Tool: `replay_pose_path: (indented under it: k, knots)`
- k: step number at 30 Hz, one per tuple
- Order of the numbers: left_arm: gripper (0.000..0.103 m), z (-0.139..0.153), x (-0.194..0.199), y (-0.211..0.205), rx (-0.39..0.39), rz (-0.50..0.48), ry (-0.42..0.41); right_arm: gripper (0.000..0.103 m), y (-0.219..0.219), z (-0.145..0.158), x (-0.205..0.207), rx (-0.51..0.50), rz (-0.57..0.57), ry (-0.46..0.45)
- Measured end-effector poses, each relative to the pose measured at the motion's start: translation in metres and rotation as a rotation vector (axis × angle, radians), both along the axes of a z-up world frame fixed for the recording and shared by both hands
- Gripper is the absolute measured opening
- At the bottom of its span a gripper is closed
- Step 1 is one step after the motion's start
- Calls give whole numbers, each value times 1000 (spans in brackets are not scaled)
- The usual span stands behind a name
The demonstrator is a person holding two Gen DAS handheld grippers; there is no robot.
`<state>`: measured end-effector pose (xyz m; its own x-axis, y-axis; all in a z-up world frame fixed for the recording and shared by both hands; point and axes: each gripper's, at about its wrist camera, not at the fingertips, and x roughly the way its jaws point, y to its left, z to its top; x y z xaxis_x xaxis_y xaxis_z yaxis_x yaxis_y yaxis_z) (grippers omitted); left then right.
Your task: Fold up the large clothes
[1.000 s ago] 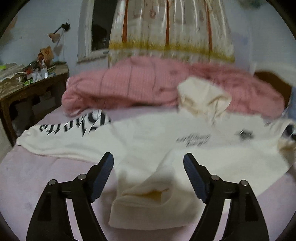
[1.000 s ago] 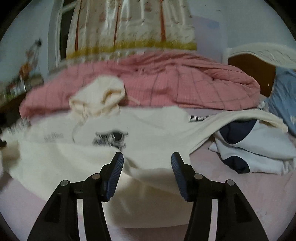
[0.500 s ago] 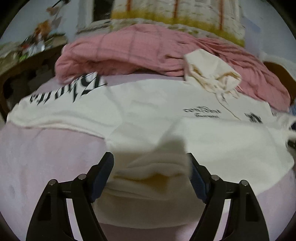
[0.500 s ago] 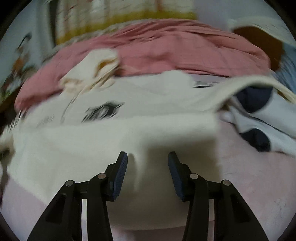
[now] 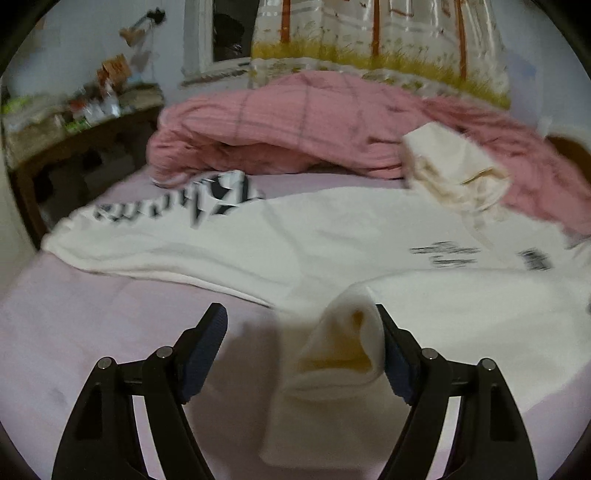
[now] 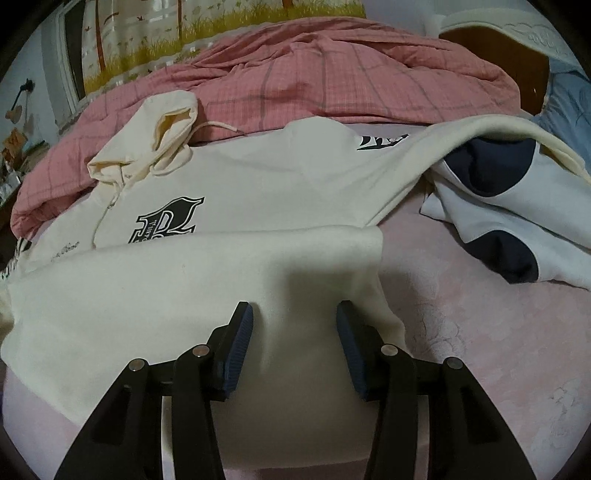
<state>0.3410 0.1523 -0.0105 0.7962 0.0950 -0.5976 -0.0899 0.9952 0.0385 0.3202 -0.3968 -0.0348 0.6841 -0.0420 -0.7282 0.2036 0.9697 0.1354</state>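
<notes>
A cream hoodie (image 5: 314, 240) lies front-up on the pink bedsheet (image 5: 92, 332), its hood (image 5: 450, 173) resting against the quilt. Its lower part is folded up over the chest. My left gripper (image 5: 299, 310) stands wide open low over the sheet. The folded corner (image 5: 343, 350) lies between the jaws, against the right pad only. In the right wrist view the hoodie (image 6: 258, 184) shows a black chest print. My right gripper (image 6: 293, 305) hovers open over the folded layer, pads not pressing. One sleeve (image 6: 461, 136) drapes over a white and navy garment (image 6: 517, 229).
A bunched pink checked quilt (image 5: 295, 125) fills the far side of the bed. A cluttered wooden side table (image 5: 74, 122) stands at the left, below a window with a patterned curtain (image 5: 369, 33). A headboard (image 6: 491, 51) and a blue pillow (image 6: 569, 92) are at the right.
Both grippers sank closer to the hoodie. The left one shifted left, so the folded corner now sits at its right pad. The right jaws narrowed slightly.
</notes>
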Motion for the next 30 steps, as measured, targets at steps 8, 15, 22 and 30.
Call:
replay_pose_path:
  k: [8,15,22,30]
  knots:
    - [75,0,3,5,40,-13,-37,50,3,3,-5,-23,2,-11]
    - [38,32,-37,-34,-86,-230,-50,50,27,20,-22,40,91,-29]
    - [30,-23,-2,-65,73,-215,137,69,94,14,-26,-115,239,11]
    - [31,-33,30,-47,18,-166,175,82,102,0,-21,-166,226,46]
